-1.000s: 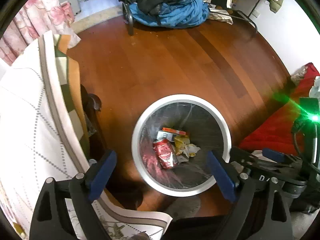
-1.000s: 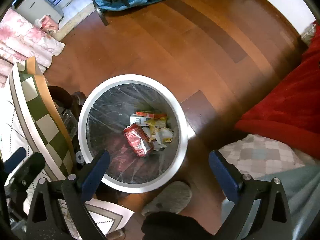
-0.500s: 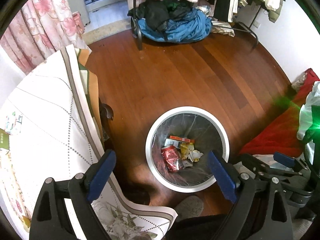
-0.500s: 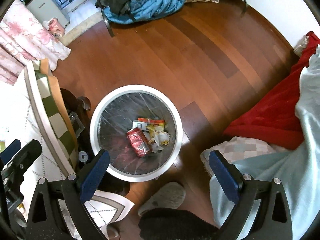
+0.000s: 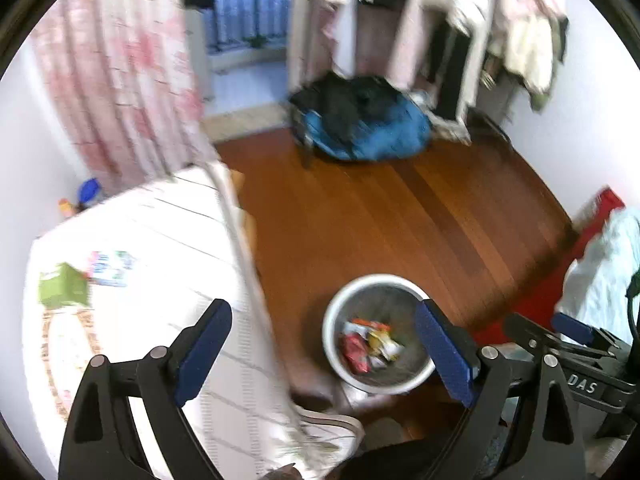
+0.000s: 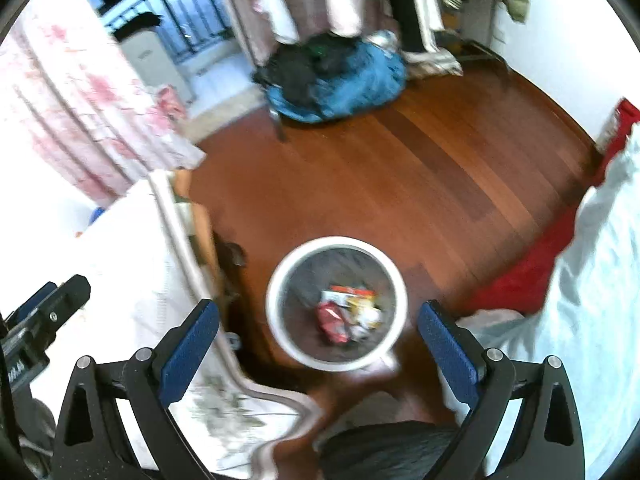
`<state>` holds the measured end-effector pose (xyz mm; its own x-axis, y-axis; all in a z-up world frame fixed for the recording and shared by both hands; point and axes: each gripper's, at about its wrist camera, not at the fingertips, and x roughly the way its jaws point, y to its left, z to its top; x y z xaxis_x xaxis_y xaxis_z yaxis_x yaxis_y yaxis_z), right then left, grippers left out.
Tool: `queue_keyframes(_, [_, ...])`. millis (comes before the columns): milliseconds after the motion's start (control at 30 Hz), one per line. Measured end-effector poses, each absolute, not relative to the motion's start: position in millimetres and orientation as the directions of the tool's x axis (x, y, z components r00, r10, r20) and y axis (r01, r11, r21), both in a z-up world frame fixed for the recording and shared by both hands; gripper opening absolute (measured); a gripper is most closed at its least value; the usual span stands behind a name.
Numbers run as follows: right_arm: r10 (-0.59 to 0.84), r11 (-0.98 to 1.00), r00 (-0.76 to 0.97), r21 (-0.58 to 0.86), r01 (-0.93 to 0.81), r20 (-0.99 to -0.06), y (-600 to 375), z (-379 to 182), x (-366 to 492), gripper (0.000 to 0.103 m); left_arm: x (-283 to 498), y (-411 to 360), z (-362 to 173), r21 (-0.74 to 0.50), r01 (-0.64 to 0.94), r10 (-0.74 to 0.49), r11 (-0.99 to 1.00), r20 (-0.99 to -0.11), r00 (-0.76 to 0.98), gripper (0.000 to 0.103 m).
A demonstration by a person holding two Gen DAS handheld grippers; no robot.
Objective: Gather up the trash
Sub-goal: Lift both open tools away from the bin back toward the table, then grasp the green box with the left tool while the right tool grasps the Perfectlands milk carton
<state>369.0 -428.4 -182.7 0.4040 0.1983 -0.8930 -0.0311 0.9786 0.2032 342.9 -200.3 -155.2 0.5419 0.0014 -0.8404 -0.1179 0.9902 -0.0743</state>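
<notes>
Tools left (image 5: 323, 354) and right (image 6: 318, 354) gape wide, empty, touching nothing, above the bin (image 6: 280, 276).

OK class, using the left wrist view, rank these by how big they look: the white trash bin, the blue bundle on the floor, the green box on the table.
Largest to smallest, as they look:
1. blue bundle
2. white trash bin, close behind it, and nearer the camera, so true size is unsure
3. green box
</notes>
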Motion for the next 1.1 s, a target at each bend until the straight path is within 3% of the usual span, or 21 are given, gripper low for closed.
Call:
queue_keyframes(167, [0.300,0.951,0.374,0.243,-0.191,-0.878,-339.7,-170.4,358.5,0.101,300.6,-114.6,-141.0,-0.040,-0.270,0.122,0.962,-0.823,0.554,0.094])
queue_keyframes(400, [0.361,0.861,0.221,0.233,-0.452,-0.906,-165.1,-207.0,368.3,0.101,255.5,38.3,-181.2,0.051,-0.552,0.328,0.832,-0.849,0.415,0.094])
queue_keyframes(667, [0.195,0.654,0.140,0.023,-0.756,-0.971,41.8,-273.4,400.7,0.101,229.4,143.7,-239.3,0.149,-0.719,0.444,0.678,-0.864,0.239,0.094])
queue_keyframes(933, [0.077,0.448,0.111,-0.065,-0.892,-0.991,144.3,-325.5,419.3,0.101,222.0,198.5,-292.8,0.157,-0.771,0.410,0.617,-0.900,0.145,0.094])
queue_keyframes(1000, [0.100,0.460,0.053,-0.001,-0.888,-0.994,149.0,-332.0,424.6,0.095,224.4,199.9,-293.7,0.148,-0.767,0.403,0.625,-0.902,0.154,0.094])
queue_keyframes(1033, [0.116,0.476,0.010,0.047,-0.878,-0.993,147.8,-335.5,427.0,0.081,225.5,199.3,-291.4,0.139,-0.763,0.399,0.632,-0.902,0.165,0.094])
queue_keyframes(1100, [0.122,0.523,0.022,0.045,-0.851,-0.992,138.8,-334.8,430.6,0.073,228.2,195.6,-282.2,0.109,-0.749,0.385,0.653,-0.900,0.204,0.094])
